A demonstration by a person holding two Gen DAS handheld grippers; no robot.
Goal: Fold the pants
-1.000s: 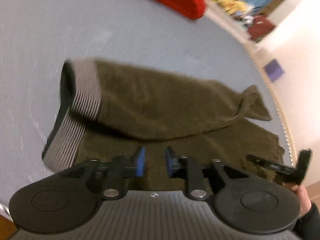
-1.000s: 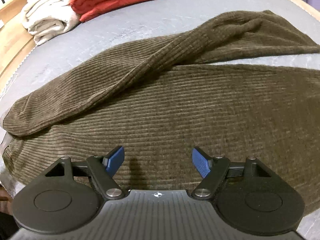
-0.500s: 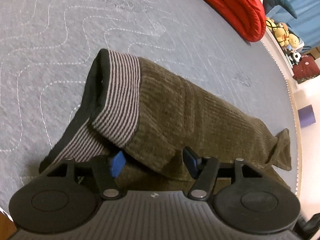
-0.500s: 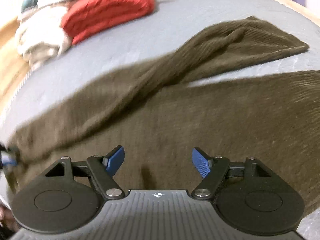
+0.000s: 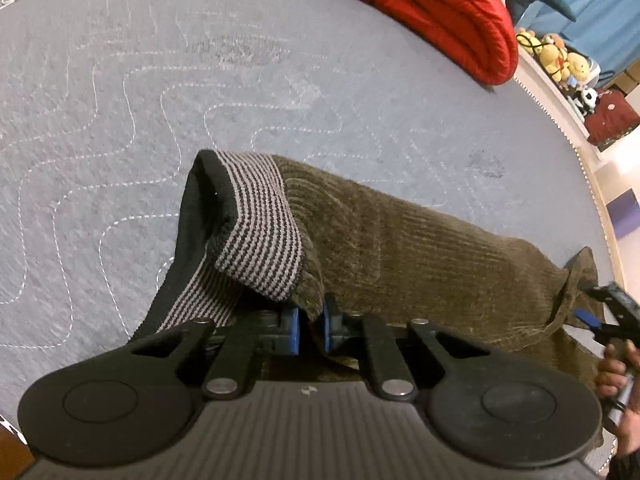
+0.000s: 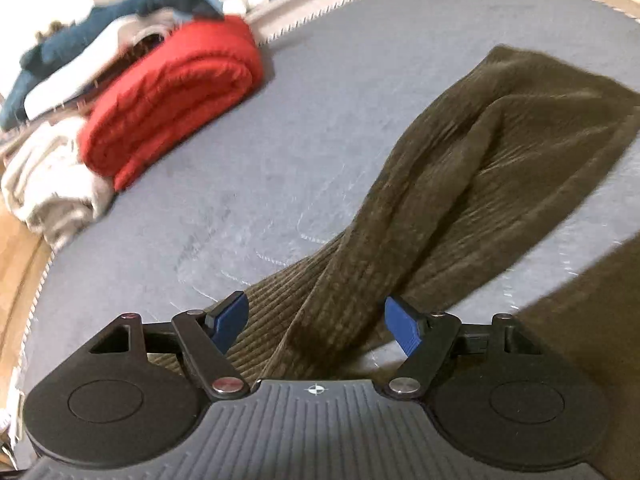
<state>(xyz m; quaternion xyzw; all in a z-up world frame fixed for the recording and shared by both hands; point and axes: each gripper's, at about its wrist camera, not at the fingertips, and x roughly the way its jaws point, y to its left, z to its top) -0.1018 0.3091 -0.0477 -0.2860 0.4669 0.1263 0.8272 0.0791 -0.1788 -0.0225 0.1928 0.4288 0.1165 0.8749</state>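
On my left gripper [image 5: 310,329] the blue pads [image 5: 291,330] are drawn almost together, with a fold of the olive corduroy pants [image 5: 420,256] pinched between them right beside the striped waistband [image 5: 260,224]. The waistband stands up off the grey quilted mattress [image 5: 120,120] and gapes open, its black lining showing. From that pinch the pants run away to my right across the mattress, ending in a hem near its edge, where my right gripper [image 5: 600,316] shows in the left wrist view with the hand [image 5: 618,376] behind it.

My right gripper [image 6: 316,326] has its fingers [image 6: 230,320] spread wide. A twisted pant leg [image 6: 460,184] passes through the gap between them and goes under the gripper body. I cannot tell whether the cloth touches either pad; neither one presses it. More of the pants [image 6: 592,320] lies at the right edge of that view.

Beyond, near the far edge of the mattress [image 6: 280,160], sits a folded red blanket [image 6: 172,100] with a pale folded cloth [image 6: 52,184] touching it.
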